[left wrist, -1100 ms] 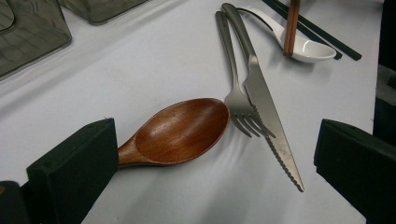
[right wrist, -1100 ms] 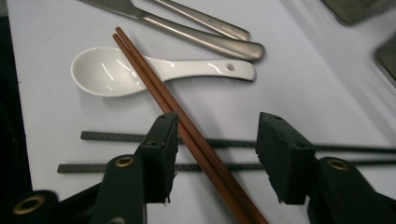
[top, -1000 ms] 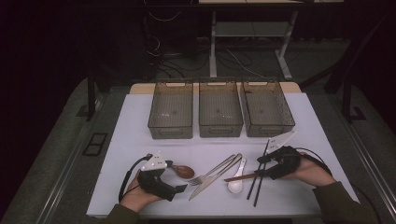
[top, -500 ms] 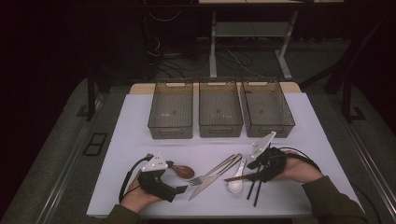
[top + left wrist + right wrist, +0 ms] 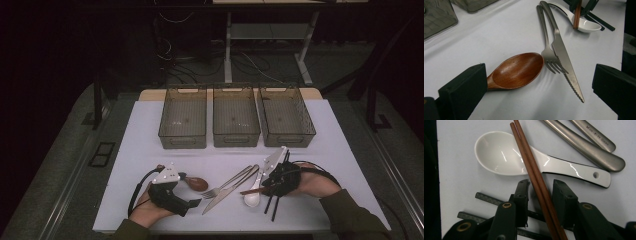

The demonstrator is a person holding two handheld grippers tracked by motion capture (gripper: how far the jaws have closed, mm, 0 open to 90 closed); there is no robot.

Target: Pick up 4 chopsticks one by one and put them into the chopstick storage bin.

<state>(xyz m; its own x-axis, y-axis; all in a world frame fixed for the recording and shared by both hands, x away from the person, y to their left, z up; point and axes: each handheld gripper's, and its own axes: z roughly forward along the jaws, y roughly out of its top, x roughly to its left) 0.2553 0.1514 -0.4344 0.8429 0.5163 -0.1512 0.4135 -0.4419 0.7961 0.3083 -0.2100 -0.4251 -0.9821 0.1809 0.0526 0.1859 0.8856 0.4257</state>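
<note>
High view: right tongs at 5 o'clock on the worktop, over the brown chopsticks, which lie across the white soup spoon. Left tongs at 7 o'clock, beside the wooden spoon. Fork and knife lie between the two hands; three empty bins in a row at 12. Left gripper view: left tongs stand wide apart, holding nothing; wooden spoon bowl lies between the jaws, its handle running under the jaw at 8 o'clock; fork tines just touch its rim, knife alongside. Right gripper view: right tongs have just been closing, with the brown chopsticks between the jaws; gaps remain on both sides, so not clamped yet. Black chopsticks lie underneath at 8 o'clock, soup spoon at 11. Judgement: the step is grasping the brown pair. Next: finish closing squarely on both sticks, lift clear of the soup spoon without dragging it or catching the black pair, then probably carry to a bin.
</note>
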